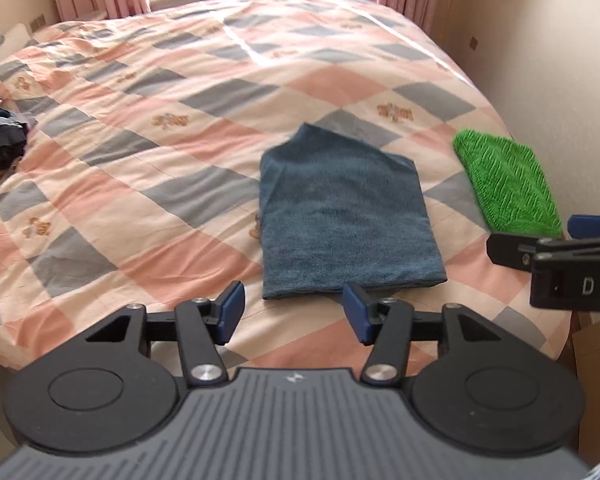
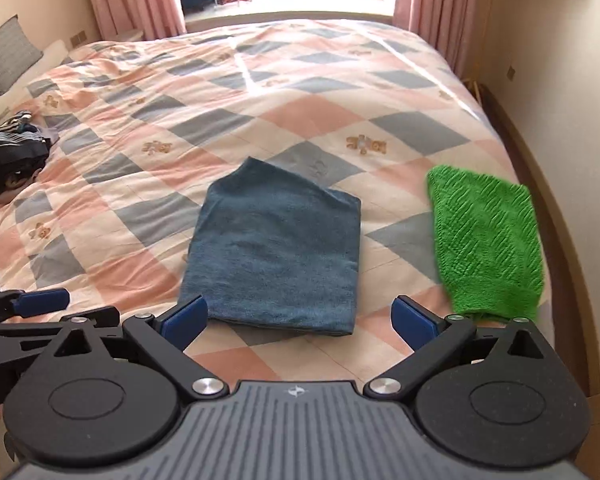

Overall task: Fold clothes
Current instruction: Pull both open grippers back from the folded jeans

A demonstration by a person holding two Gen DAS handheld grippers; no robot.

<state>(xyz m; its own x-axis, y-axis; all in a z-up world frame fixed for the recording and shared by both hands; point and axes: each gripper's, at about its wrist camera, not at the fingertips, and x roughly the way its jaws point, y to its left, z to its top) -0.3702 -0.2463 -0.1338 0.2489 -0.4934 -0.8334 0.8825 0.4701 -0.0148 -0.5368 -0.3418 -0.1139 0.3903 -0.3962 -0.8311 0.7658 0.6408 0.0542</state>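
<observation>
Left wrist view: left gripper (image 1: 294,312) stood spread above the bed's (image 1: 140,184) near edge, folded blue towel (image 1: 346,216) at twelve o'clock, green cloth (image 1: 504,180) at two.

Right wrist view: right gripper (image 2: 300,320) spread too, empty; blue towel (image 2: 276,256) ahead, green cloth (image 2: 486,240) by the bed's right edge, dark clothes pile (image 2: 8,160) at ten.

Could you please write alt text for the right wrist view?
A folded blue towel lies on a checked quilt, just beyond the open right gripper. A green cloth lies right; dark clothes lie far left.

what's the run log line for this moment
left gripper: open | right gripper: open | blue towel: folded | green cloth: folded, right
</observation>
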